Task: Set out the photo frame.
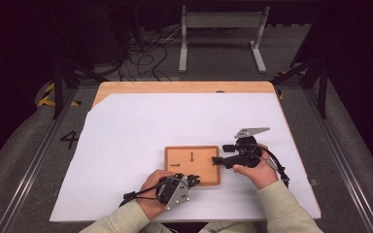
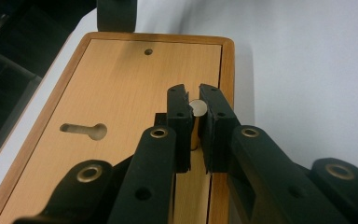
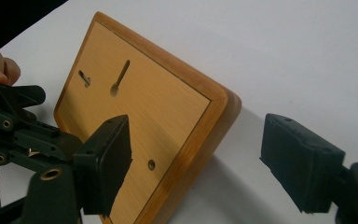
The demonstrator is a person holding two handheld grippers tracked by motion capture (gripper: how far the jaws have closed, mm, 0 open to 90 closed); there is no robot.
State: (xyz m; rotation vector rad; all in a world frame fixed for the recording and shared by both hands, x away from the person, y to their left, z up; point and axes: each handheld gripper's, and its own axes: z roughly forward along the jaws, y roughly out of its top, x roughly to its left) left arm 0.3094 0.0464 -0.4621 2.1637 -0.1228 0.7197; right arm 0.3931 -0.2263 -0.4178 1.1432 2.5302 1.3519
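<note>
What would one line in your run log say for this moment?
left gripper shut on metal peg | right gripper open, straddling wooden board edge | board on white sheet

The one readable mark is a large dark numeral "4" (image 1: pixel 70 139) on the grey carpeted floor (image 1: pixel 24 145), just off the left edge of the white-covered surface (image 1: pixel 141 126), seen from the high view. Near it, at the foot of a dark stand, lies a strip of yellow-and-black striped hazard tape (image 1: pixel 46 94), a warning pattern with no words on it. The flat square wooden board (image 1: pixel 192 165) carries no lettering, brand or number in any of the three views. The black gripper bodies show no legible label either.
</note>
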